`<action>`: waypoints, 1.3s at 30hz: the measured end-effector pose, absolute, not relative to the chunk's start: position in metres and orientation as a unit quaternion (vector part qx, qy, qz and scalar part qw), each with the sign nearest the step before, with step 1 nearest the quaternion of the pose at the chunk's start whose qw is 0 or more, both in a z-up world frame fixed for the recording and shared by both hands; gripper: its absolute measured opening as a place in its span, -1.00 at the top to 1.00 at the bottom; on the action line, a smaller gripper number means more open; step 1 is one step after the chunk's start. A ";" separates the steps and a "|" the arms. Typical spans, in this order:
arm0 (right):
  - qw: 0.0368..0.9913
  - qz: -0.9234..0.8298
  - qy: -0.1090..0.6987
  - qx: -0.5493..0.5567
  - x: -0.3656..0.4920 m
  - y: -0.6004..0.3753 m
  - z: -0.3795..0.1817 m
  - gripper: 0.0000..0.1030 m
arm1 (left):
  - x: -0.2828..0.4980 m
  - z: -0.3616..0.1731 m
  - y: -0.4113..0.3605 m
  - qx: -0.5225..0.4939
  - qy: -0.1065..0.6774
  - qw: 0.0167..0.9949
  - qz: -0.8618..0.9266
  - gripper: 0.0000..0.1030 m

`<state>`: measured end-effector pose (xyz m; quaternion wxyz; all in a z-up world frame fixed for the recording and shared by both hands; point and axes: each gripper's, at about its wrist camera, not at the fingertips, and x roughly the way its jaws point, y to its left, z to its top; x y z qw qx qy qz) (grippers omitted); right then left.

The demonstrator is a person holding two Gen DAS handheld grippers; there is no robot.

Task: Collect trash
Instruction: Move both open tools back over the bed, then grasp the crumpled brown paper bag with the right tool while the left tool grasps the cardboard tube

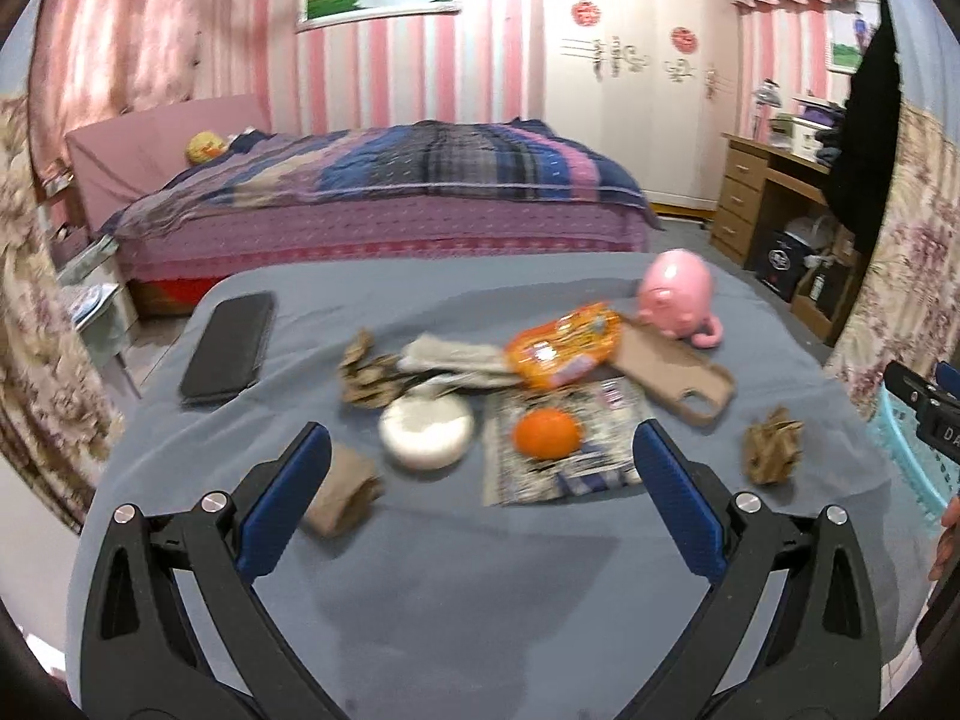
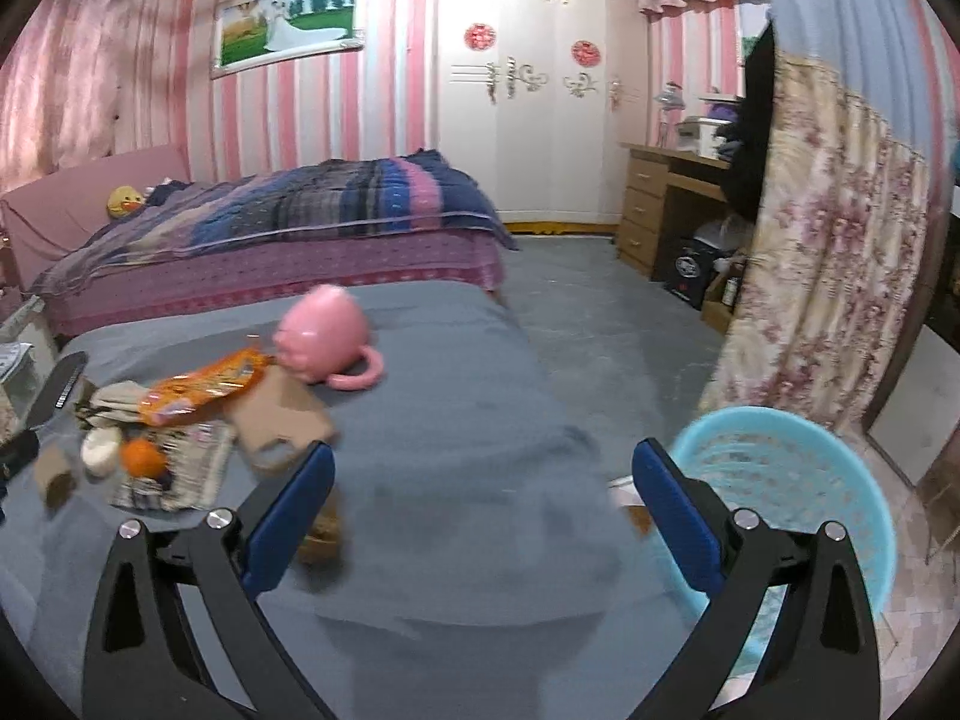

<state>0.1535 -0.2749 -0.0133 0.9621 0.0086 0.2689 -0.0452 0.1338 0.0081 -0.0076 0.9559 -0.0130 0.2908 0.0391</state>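
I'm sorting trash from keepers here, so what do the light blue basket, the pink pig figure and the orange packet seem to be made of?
Light blue basket: looks like moulded plastic, with an open lattice wall and matte finish.
Pink pig figure: probably hard plastic or glazed ceramic; smooth and glossy with a highlight, though blur leaves it open.
Orange packet: seems to be thin plastic film, printed, shiny and crinkled.
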 end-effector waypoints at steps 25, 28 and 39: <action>0.937 0.003 0.349 -0.008 0.198 -0.225 -0.073 -0.57 | 0.174 -0.081 0.103 -0.029 0.390 0.917 0.086 -0.89; 0.936 0.007 0.351 -0.015 0.199 -0.221 -0.074 -0.51 | 0.184 -0.086 0.104 -0.027 0.404 0.910 0.084 -0.89; 0.929 0.051 0.366 -0.009 0.200 -0.215 -0.080 0.20 | 0.182 -0.090 0.101 -0.031 0.409 0.910 0.064 -0.06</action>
